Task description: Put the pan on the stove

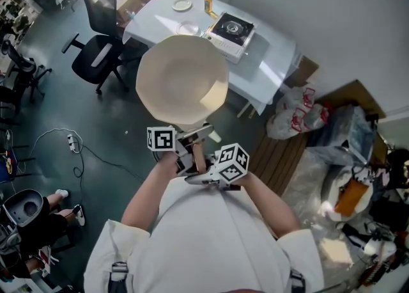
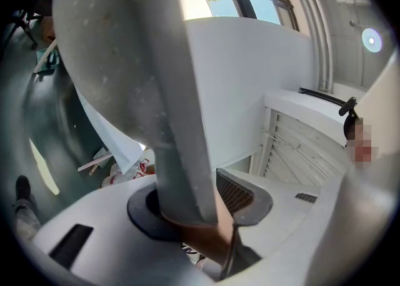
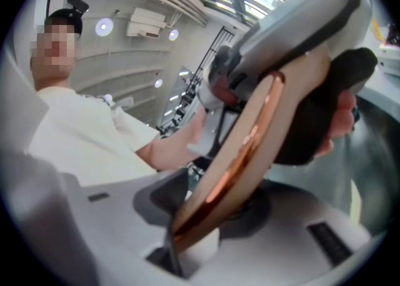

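I hold a cream-coloured pan in the air in front of me, above the dark floor and short of the white table. The left gripper and right gripper are both shut on its handle, one behind the other. In the left gripper view the pan's grey underside rises from the jaws of the left gripper. A copper-toned handle runs slantwise through the right gripper. The black-topped portable stove sits on the table beyond the pan.
Two white plates and a small bottle stand on the table near the stove. A black office chair is left of the table. Plastic bags and clutter lie at the right, and cables cross the floor at the left.
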Demonstrator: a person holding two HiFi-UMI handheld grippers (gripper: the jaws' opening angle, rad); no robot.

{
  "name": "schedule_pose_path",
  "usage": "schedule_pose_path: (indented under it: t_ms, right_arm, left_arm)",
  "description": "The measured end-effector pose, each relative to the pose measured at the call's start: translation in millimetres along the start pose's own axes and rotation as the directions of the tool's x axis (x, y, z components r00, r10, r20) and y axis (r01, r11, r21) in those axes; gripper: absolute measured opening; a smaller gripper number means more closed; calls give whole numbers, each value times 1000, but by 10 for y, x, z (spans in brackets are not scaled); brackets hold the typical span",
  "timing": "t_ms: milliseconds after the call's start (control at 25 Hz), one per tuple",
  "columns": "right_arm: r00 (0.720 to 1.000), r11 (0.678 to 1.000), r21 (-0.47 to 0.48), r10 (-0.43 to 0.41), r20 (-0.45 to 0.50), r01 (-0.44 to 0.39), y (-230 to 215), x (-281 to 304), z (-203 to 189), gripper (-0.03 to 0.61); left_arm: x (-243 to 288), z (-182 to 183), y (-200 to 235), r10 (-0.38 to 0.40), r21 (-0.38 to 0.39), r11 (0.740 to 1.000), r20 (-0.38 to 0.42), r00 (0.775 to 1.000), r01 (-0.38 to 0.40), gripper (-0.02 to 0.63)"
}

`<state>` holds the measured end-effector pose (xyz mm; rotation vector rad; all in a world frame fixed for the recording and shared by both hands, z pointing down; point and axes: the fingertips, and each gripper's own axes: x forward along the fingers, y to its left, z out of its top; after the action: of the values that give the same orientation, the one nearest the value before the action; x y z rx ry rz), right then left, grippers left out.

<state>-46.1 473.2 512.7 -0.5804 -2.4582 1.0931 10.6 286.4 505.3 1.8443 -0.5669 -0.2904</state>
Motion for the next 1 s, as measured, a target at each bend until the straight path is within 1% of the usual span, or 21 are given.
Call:
schedule_pose_path:
  t_ms: [120,240,360,600,800,1000]
  right_arm:
    - [1000,1000,4,-5,15,5,-112,-7,126,163]
    - [999,1000,9,-12,37,12,-239,-2,284,162]
    - [998,1000,12,-28,48,28,-394,9,435,162]
    - [996,998,21,-59,73,58,-734,13,772,161]
    - [992,996,41,-79,103,75,-999,-10,1081,162]
    - [986,994,64,-99,133,91,-1267,-29,1388,162]
  left_arm:
    - [25,128,60,-13,-17,1000,-11,1000,13,186]
    - [42,297,133,-17,-3,1000,-32,999,17,186]
    - [63,455,220,-17,-5,1000,-57,998,17,186]
    - [134,839,362,-53,11,998,-98,994,54,186]
    - [203,1148,504,-75,-26,997,-124,989,72,186]
    - [263,1459,674,-75,-28,997,-164,984,71,186]
